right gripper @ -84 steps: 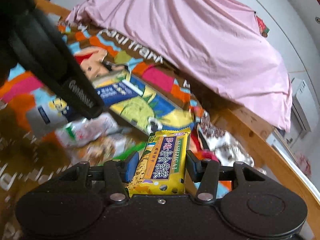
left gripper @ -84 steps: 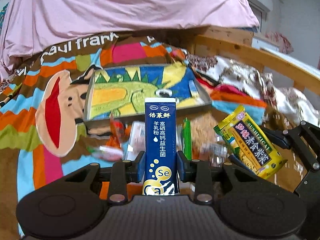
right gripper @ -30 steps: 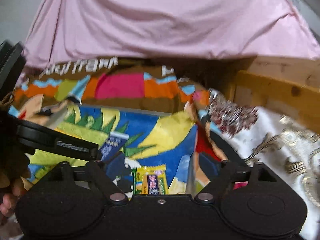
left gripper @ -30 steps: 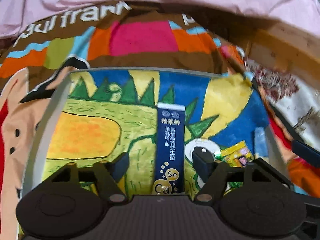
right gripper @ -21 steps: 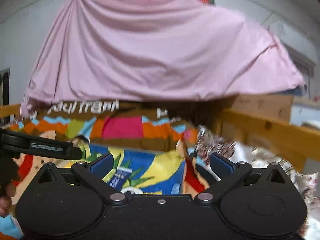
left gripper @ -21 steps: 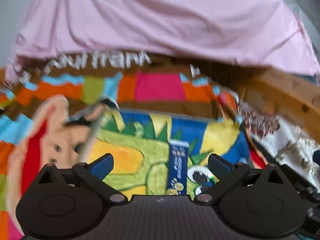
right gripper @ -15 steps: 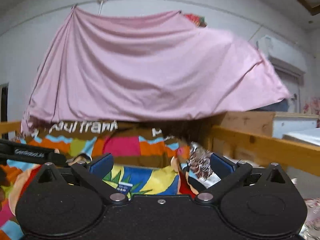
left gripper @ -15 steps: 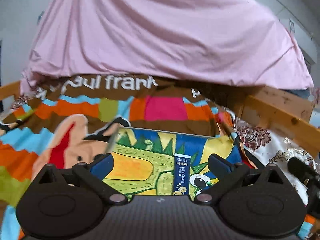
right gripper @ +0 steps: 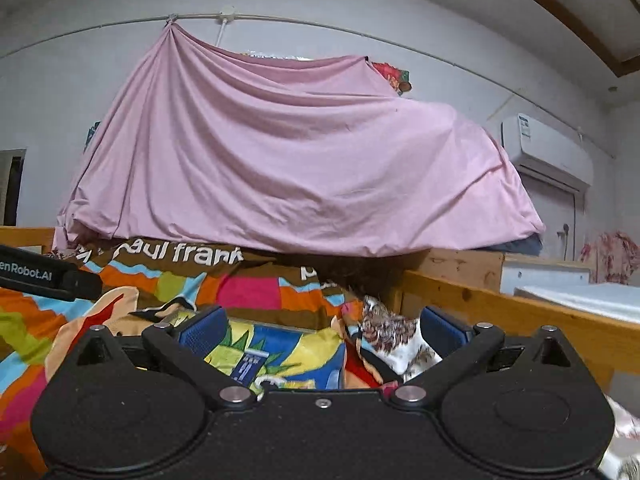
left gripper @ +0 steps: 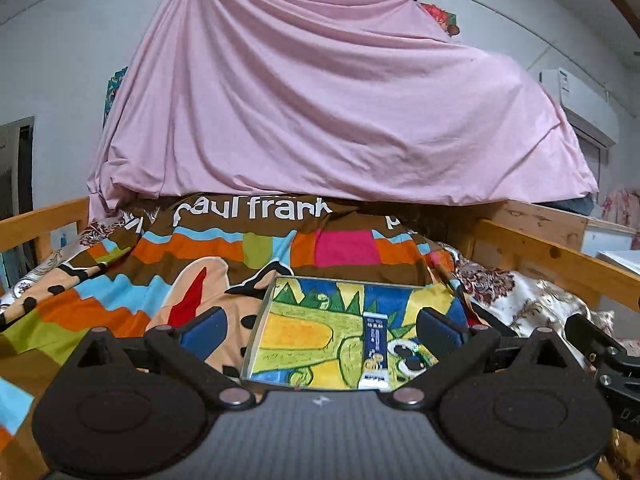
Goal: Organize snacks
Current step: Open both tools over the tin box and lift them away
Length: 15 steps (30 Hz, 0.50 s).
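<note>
Blue-padded and spread as wide as they go, the jaws of the left gripper point(left gripper: 320, 326) stand empty above the bed, and the right gripper point(right gripper: 322, 326) is just as wide and just as empty. Only the left wrist view shows the whole shallow tray with the green-and-yellow dinosaur print point(left gripper: 256, 340) resting on the striped cartoon-monkey blanket point(left gripper: 200, 248), with the tall dark-blue milk-powder carton point(left gripper: 375, 350) lying flat inside it, top end away from the camera; a scrap of yellow-green at the tray's right side, behind the right finger, is too hidden to name. The right wrist view catches only the tray's near right part point(right gripper: 304, 344) and a slice of the blue carton point(right gripper: 248, 366), but it alone shows the white air conditioner point(right gripper: 548, 152) clearly, the ceiling, and the left gripper's black arm point(right gripper: 48, 274) reaching in from the left edge. Both views take in the pink sheet point(left gripper: 320, 112) hung over the far end of the wooden bed frame point(left gripper: 560, 260). Nearly three seconds ago the left jaws clamped the blue carton upright and the right jaws held a yellow snack packet; a second ago both were opening over the tray, and since then both grippers have drawn back and risen.
</note>
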{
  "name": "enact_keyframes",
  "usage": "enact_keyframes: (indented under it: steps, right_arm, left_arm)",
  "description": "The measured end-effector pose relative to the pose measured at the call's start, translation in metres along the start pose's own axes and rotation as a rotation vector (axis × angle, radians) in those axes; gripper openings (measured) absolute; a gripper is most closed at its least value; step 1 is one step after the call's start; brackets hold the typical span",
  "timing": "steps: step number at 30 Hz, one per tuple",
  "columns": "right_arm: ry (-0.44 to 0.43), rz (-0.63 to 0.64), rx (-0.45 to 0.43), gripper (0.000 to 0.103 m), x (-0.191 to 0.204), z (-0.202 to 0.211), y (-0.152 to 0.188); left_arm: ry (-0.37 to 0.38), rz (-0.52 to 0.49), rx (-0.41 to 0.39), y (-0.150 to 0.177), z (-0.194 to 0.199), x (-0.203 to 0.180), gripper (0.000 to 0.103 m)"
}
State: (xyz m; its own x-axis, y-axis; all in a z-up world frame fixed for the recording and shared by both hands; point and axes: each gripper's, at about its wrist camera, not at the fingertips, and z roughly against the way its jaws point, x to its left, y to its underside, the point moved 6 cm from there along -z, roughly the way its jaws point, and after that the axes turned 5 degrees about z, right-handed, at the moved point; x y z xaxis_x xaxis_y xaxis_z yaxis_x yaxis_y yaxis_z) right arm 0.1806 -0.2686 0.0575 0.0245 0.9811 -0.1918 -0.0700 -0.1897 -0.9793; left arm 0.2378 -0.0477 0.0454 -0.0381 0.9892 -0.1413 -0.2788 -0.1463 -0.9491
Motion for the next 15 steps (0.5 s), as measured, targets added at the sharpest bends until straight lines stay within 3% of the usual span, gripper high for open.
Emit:
enact_keyframes:
  steps: [15]
  right_arm:
    - [0.051, 0.107, 0.079, 0.103, 0.041, 0.060, 0.029]
  left_arm:
    - [0.006, -0.013, 0.049, 0.043, 0.055, 0.042, 0.103]
